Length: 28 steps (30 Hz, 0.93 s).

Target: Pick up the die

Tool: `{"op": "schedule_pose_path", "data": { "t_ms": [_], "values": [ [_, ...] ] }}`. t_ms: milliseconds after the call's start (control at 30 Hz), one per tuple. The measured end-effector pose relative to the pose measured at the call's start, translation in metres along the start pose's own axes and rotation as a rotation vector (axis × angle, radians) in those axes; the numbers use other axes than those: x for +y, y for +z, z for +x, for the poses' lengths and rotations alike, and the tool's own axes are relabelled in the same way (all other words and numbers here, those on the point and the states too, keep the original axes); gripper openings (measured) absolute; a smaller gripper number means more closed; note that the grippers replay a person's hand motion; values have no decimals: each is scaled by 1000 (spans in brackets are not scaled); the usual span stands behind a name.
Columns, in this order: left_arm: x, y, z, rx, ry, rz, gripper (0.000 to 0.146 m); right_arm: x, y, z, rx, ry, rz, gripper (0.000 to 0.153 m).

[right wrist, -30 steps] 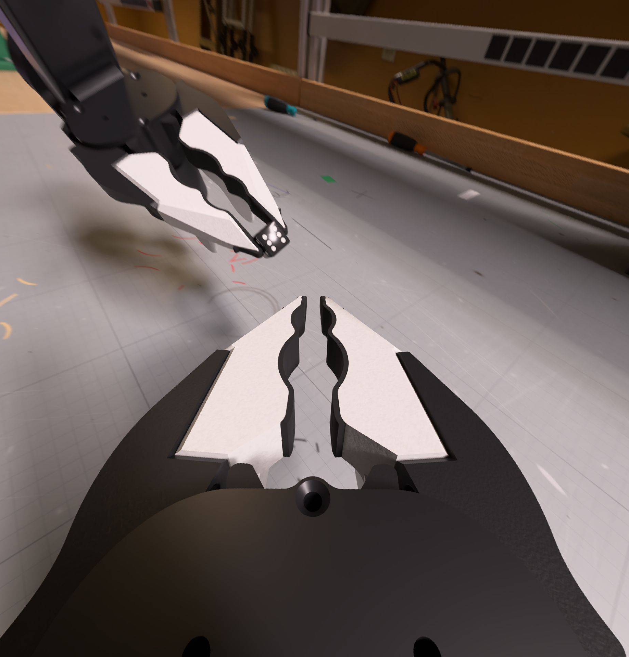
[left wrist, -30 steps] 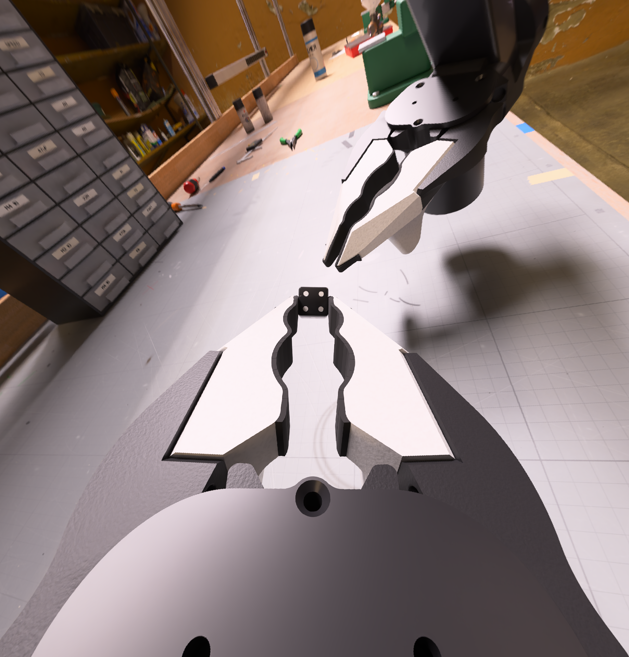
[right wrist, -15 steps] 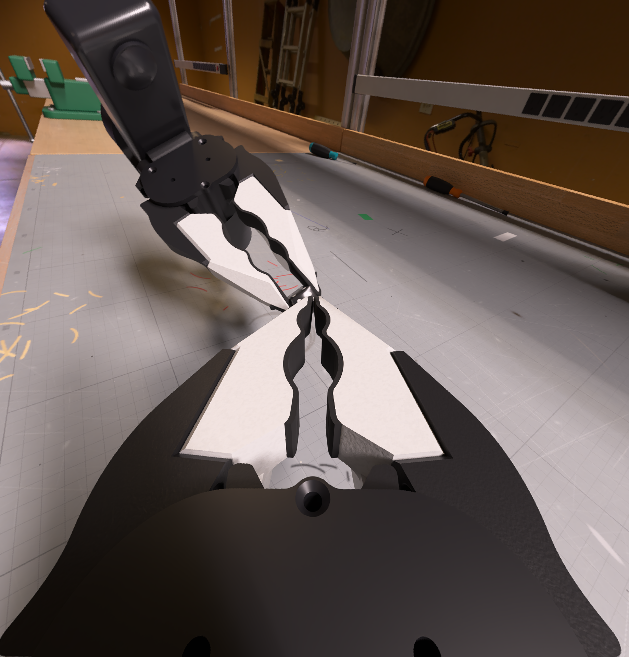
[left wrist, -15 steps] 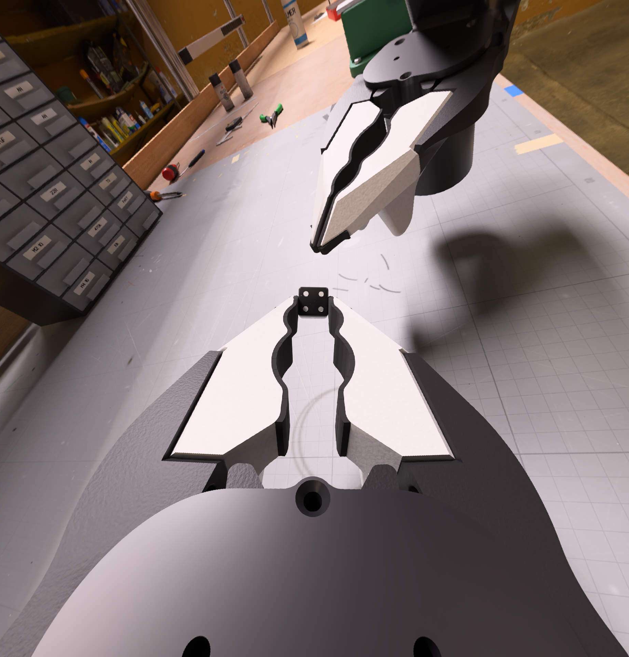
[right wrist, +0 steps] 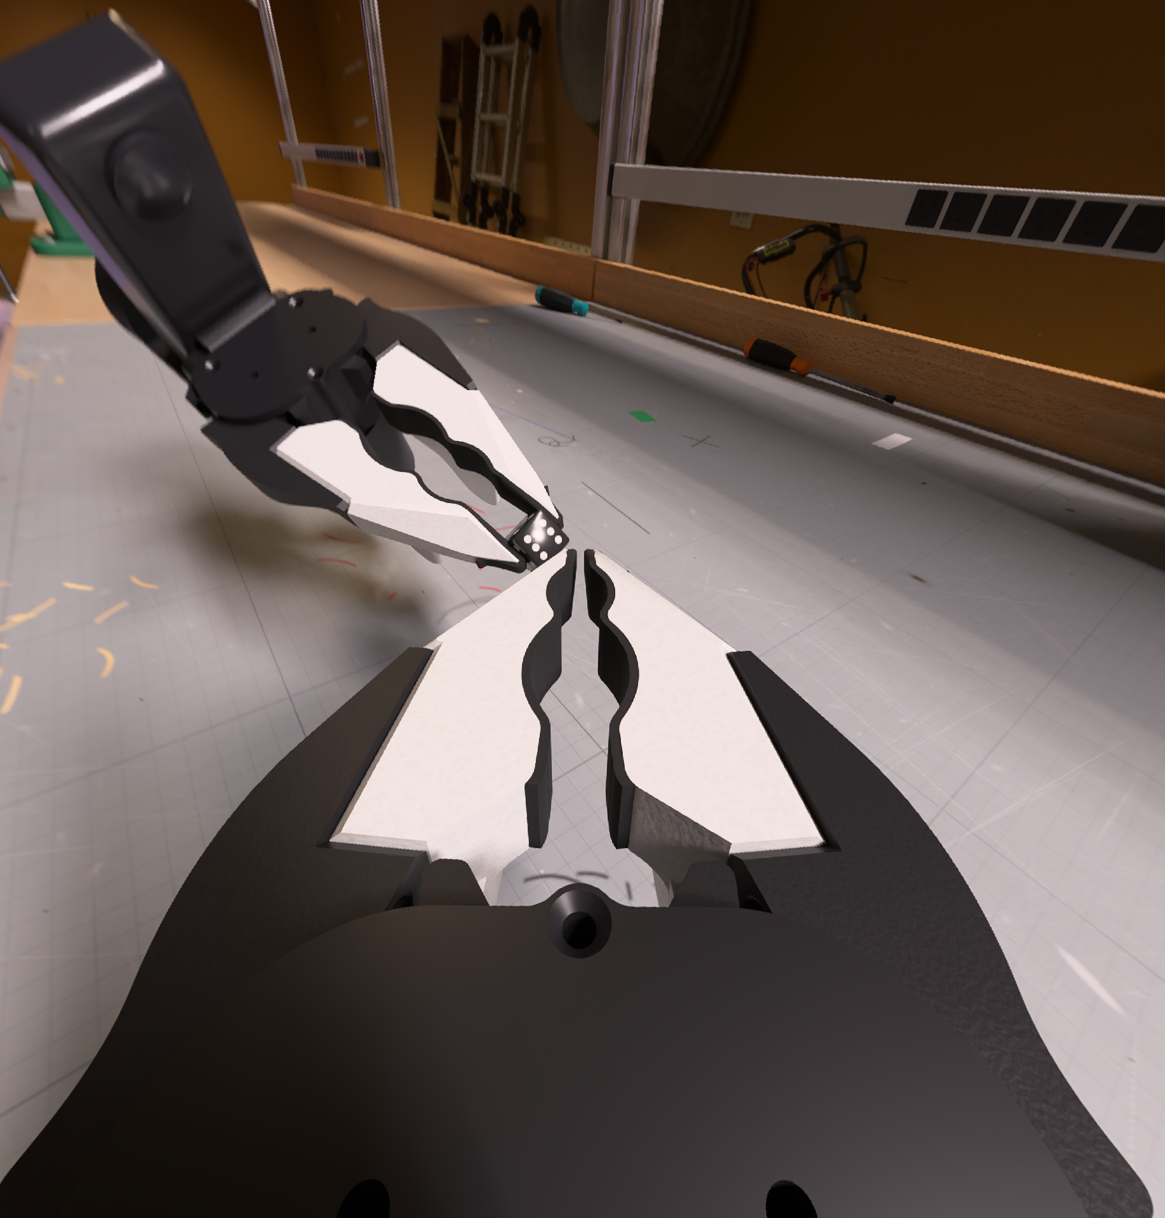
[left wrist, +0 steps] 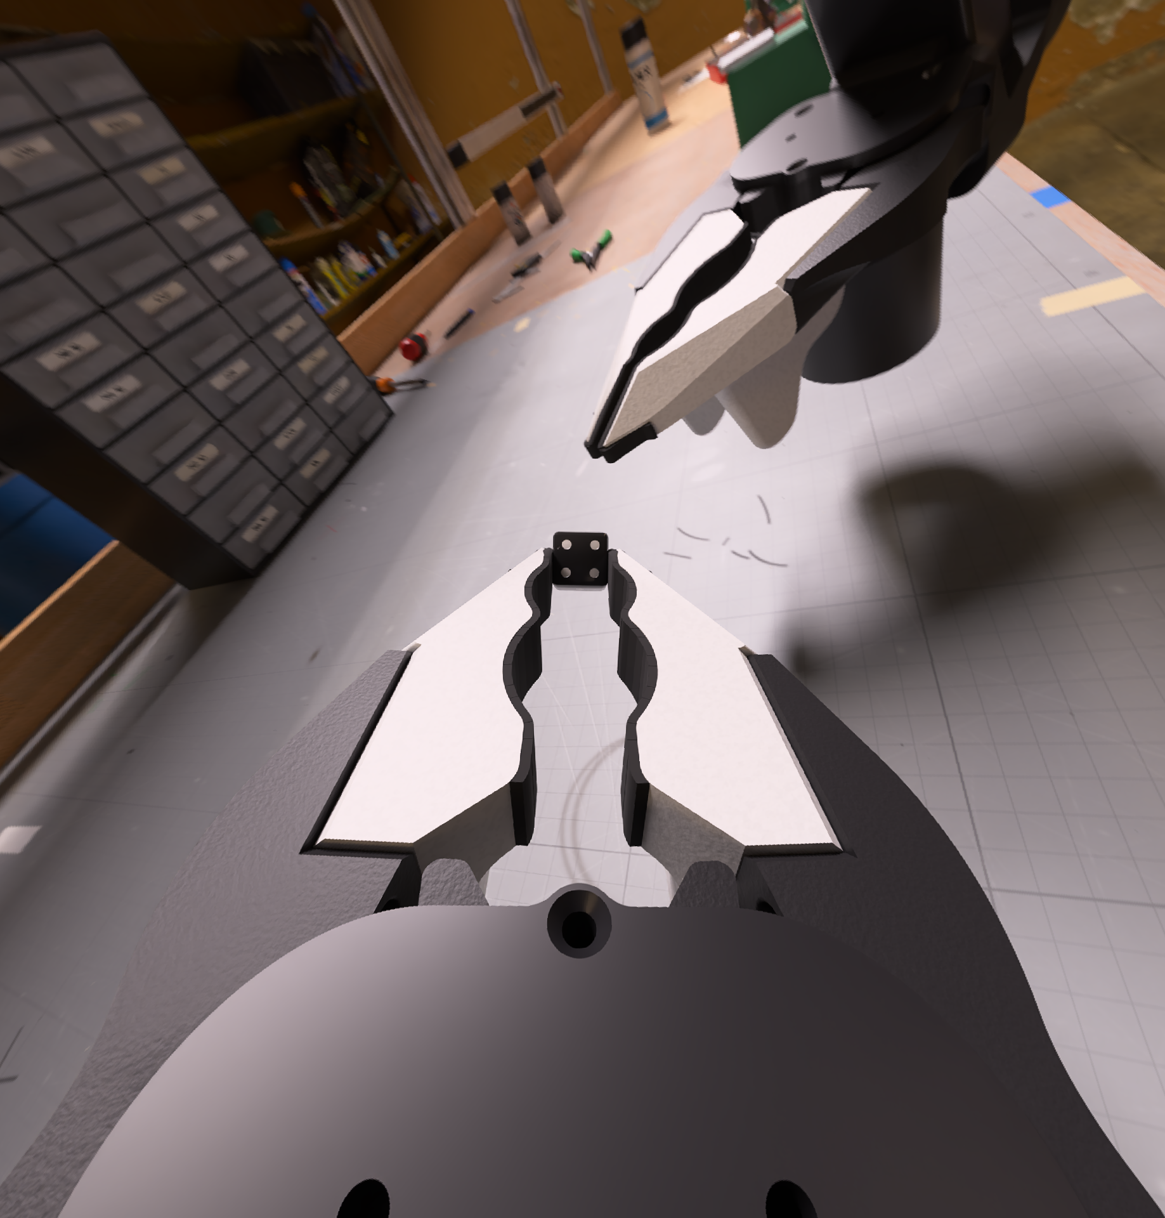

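The die (left wrist: 581,559) is small and black with white pips. My left gripper (left wrist: 581,561) is shut on it at the fingertips and holds it above the grey cutting mat (left wrist: 962,725). In the right wrist view the die (right wrist: 540,538) shows pinched between the left gripper's white fingers (right wrist: 434,521), in the air. My right gripper (right wrist: 579,560) is shut and empty, its tips just right of and below the die. In the left wrist view the right gripper (left wrist: 609,448) hangs above and beyond the die, apart from it.
A grey drawer cabinet (left wrist: 138,316) stands at the left. Spray cans (left wrist: 520,211), pliers (left wrist: 589,247) and a green machine (left wrist: 777,72) lie at the far end. Screwdrivers (right wrist: 777,356) lie along the wooden rail (right wrist: 896,369). Orange shavings (right wrist: 39,626) are scattered at the left.
My left gripper has kept the die and tilted, so the cabinet looms nearer. In the right wrist view, the left gripper and die came toward my right tips, and the die shows again beside them.
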<state>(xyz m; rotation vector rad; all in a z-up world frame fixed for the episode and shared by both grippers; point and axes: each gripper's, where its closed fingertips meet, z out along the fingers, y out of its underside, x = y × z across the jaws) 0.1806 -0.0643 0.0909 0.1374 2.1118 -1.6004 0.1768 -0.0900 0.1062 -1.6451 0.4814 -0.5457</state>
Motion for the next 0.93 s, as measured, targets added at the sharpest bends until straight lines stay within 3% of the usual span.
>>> {"op": "schedule_pose_path", "data": {
  "t_ms": [233, 933],
  "values": [
    [-19, -10, -2, -60, -13, 135, 16, -4, 4, -14, -142, 188, 20, 7],
    [-13, -5, 15, 30, -4, 98, 16, -7, 6, -28, -181, 132, 30, 0]
  ]
}}
